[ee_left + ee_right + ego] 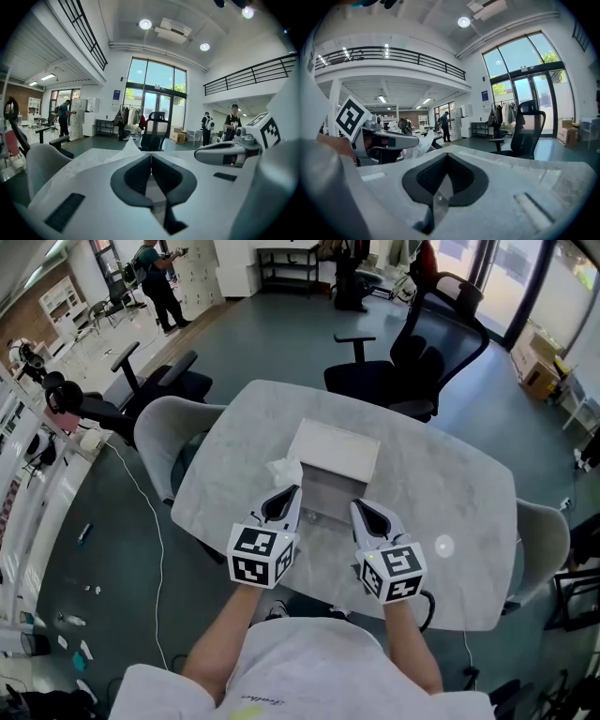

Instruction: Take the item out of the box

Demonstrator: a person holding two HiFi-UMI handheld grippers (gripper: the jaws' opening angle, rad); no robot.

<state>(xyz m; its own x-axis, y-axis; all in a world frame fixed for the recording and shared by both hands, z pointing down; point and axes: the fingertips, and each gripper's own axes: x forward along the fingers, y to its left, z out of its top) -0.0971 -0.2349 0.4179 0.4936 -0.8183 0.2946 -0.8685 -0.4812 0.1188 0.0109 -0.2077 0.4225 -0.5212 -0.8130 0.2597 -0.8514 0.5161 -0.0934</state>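
A white box [335, 452] stands in the middle of the grey table [450, 484], its open part [326, 497] facing me. Crumpled white paper [283, 470] pokes up at the box's left edge and shows in the left gripper view as paper [130, 144]. My left gripper [292, 491] is shut at the near left corner of the box, with nothing seen between its jaws. My right gripper [357, 506] is shut at the near right corner, likewise with nothing in it. The inside of the box is mostly hidden.
A black office chair [427, 352] stands beyond the table, a grey chair [173, 432] at its left and another grey chair [544, 540] at its right. A small round mark [443, 545] lies on the tabletop near the right gripper. A person [155, 282] stands far off.
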